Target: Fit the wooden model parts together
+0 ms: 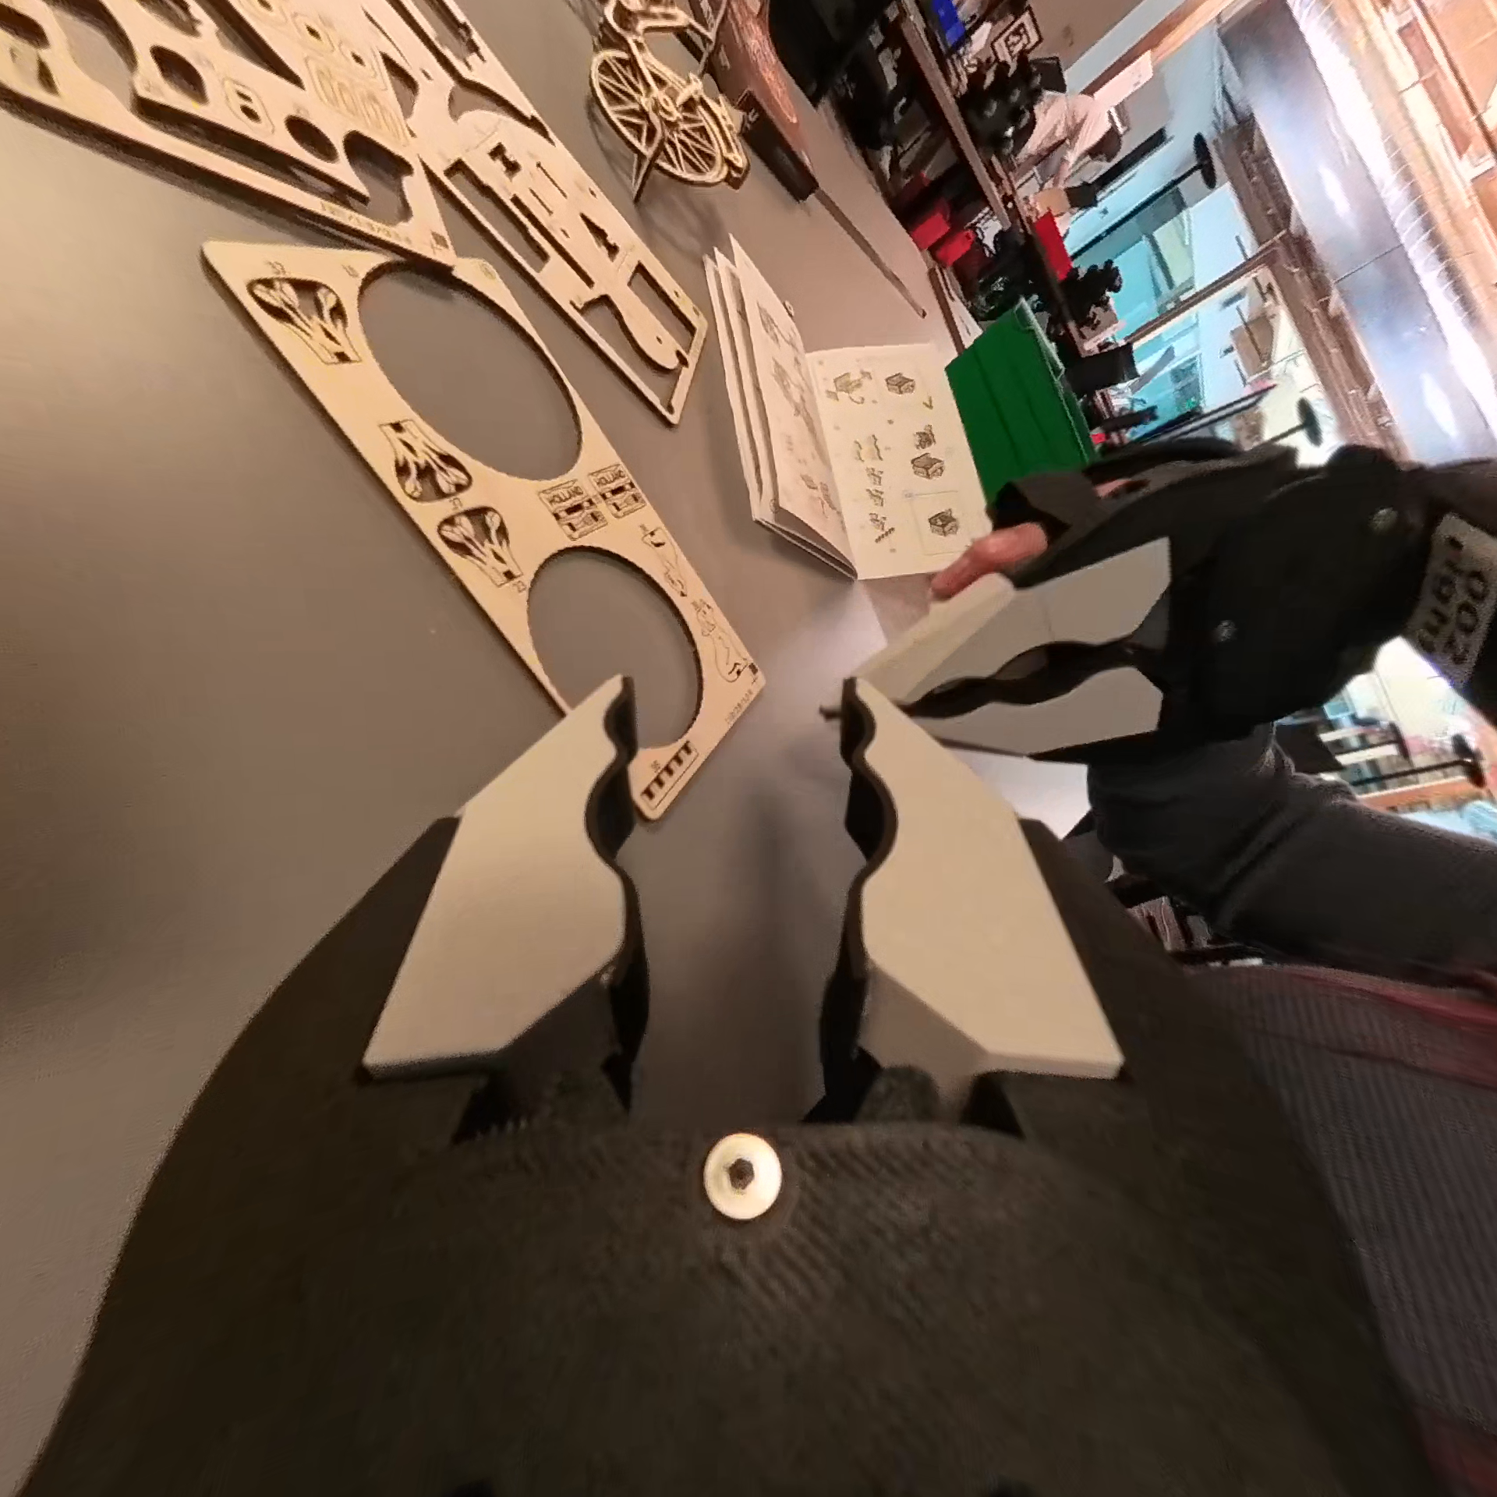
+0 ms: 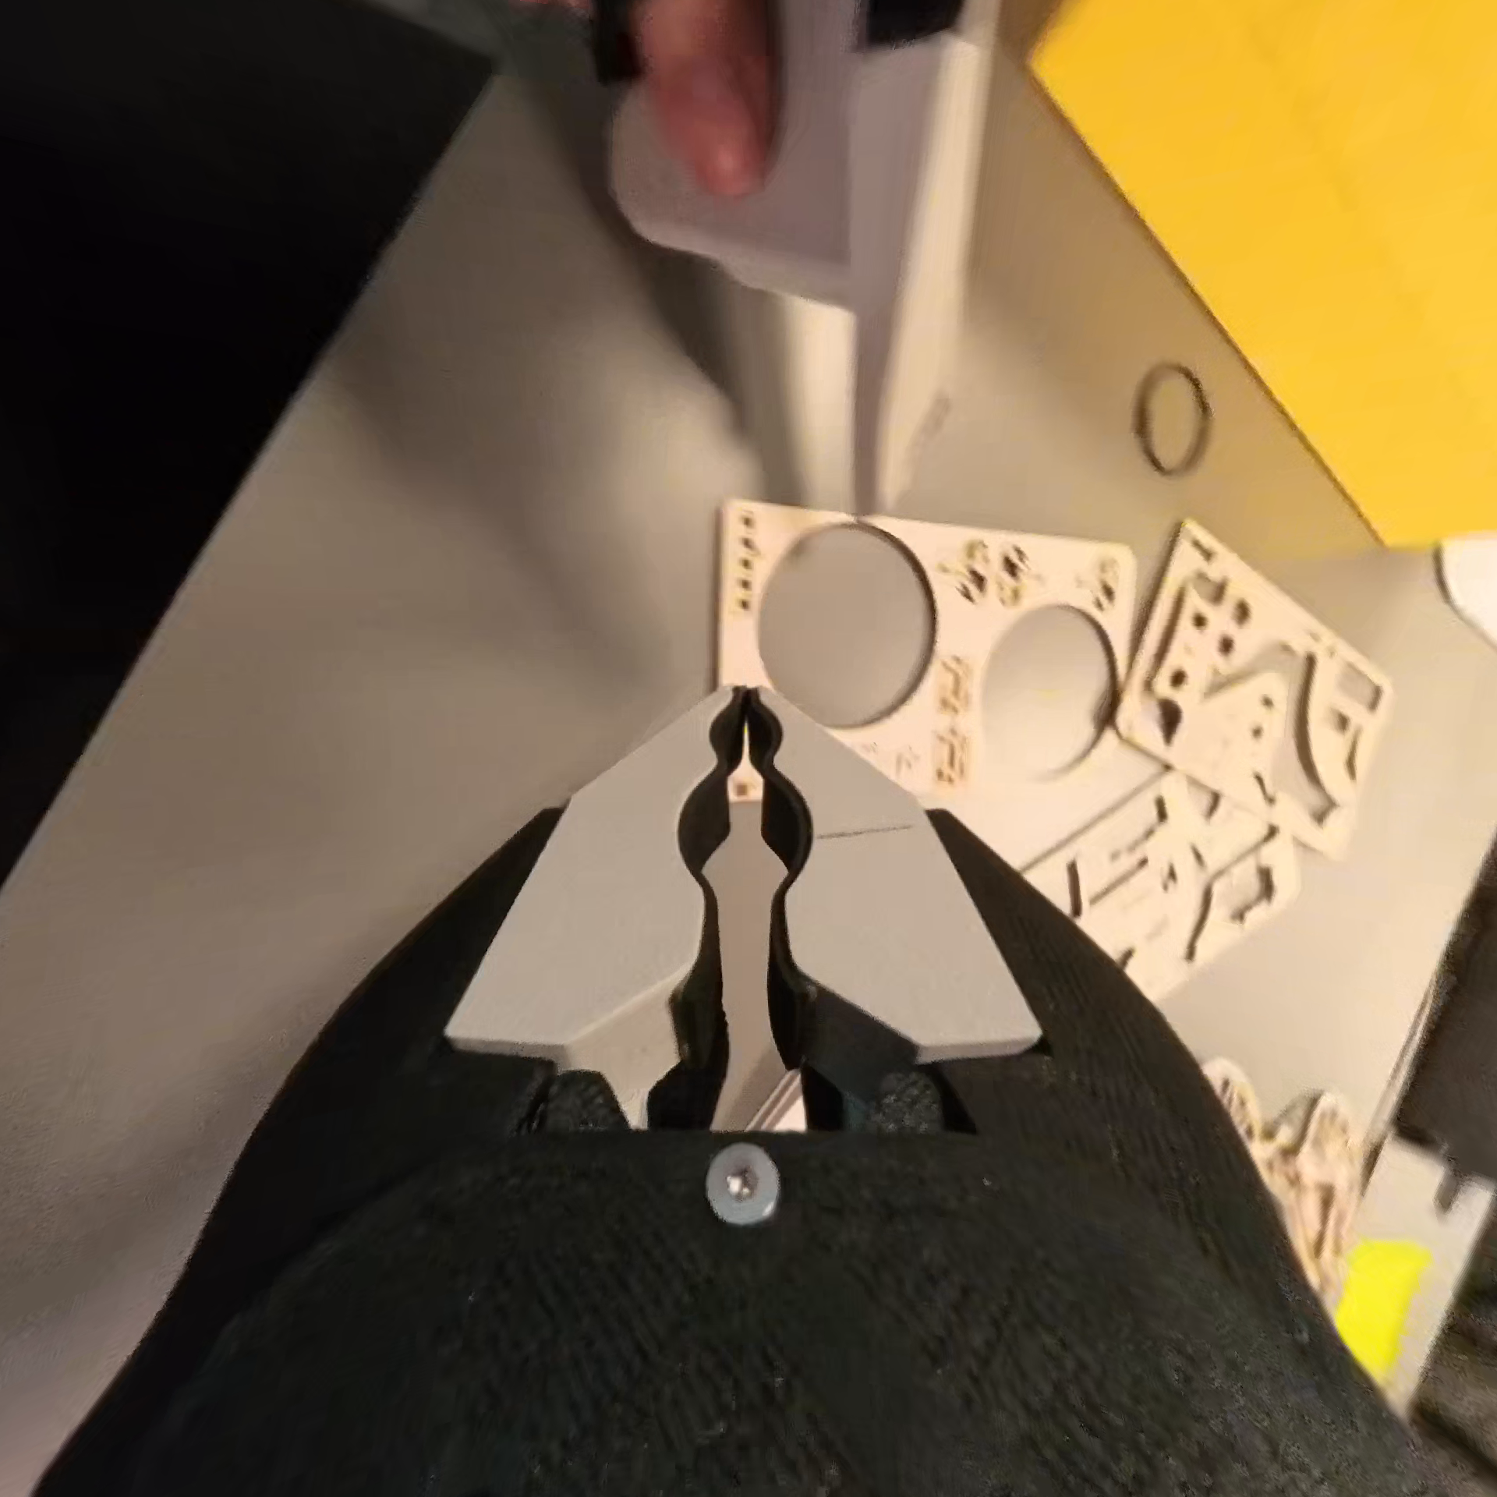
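Note:
A pale wooden part sheet (image 1: 518, 494) with two round holes lies flat on the grey table just beyond my left gripper (image 1: 733, 701). That gripper is open and empty, tilted over the sheet's near corner. My right gripper (image 2: 741, 697) has its tips pressed together and hovers above the same sheet (image 2: 956, 551). It also shows in the left wrist view (image 1: 899, 697), close to my left gripper's right finger. I see no part clearly held between its tips. A built wooden bicycle model (image 1: 664, 121) stands at the far end of the table.
More cut-out wooden sheets (image 1: 567, 267) (image 2: 1215, 697) lie beside the first one. An open instruction booklet (image 1: 850, 454) lies at the table edge. A rubber band (image 2: 1170, 417) lies near a yellow surface (image 2: 1296, 202). A green box (image 1: 1012, 413) stands beyond the table. The grippers' ends are close to 5 centimetres from one another. The built wooden bicycle model (image 1: 664, 121) is about equally far from each gripper, around 30 centimetres.

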A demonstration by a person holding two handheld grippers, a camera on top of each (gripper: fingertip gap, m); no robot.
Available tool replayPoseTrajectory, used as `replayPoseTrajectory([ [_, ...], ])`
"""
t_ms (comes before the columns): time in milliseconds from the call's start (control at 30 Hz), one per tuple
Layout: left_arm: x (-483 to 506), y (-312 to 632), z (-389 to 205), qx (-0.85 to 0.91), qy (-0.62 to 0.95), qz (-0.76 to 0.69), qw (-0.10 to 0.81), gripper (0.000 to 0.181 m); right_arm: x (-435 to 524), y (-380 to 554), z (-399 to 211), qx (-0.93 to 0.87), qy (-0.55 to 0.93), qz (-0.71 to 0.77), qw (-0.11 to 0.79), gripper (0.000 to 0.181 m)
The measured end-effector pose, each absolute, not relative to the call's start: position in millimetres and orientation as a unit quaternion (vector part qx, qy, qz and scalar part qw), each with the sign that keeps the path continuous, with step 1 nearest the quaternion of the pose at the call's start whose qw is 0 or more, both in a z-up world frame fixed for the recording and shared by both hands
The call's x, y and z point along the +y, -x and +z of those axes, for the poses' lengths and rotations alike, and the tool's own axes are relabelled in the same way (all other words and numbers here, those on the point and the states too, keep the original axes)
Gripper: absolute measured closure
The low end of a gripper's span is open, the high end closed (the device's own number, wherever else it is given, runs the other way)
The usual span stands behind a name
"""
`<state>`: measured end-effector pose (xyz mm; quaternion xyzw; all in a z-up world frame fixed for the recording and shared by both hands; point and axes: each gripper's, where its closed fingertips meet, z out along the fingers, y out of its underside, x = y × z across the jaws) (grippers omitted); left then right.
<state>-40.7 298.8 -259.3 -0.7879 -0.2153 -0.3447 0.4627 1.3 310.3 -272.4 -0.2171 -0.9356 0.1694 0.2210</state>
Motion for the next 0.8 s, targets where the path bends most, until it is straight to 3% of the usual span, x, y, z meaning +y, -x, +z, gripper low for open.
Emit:
replayPoseTrajectory([
  [100,300.0,49.0,-258.3,-0.217,0.792,-0.311,0.478,0.134,339.9,15.0,-267.1,-0.872,0.386,0.217,0.209,0.166],
  [200,299.0,61.2,-261.7,-0.224,0.804,-0.265,0.484,0.135,368.7,38.2,-276.7,-0.806,0.521,0.237,0.151,0.136],
  [467,288.4,59.5,-256.9,-0.217,0.807,-0.254,0.487,0.138,354.0,77.5,-310.1,-0.927,0.346,0.123,0.071,0.125],
  [533,282.9,61.3,-253.1,-0.217,0.804,-0.251,0.493,0.139,352.1,79.5,-312.5,-0.930,0.349,0.107,0.041,0.134],
  [600,277.0,65.5,-249.9,-0.218,0.801,-0.243,0.502,0.143,353.2,77.3,-312.7,-0.939,0.332,0.084,0.032,0.162],
  [800,273.9,72.0,-253.7,-0.236,0.788,-0.259,0.507,0.142,345.9,66.4,-306.2,-0.955,0.270,0.088,0.091,0.164],
])
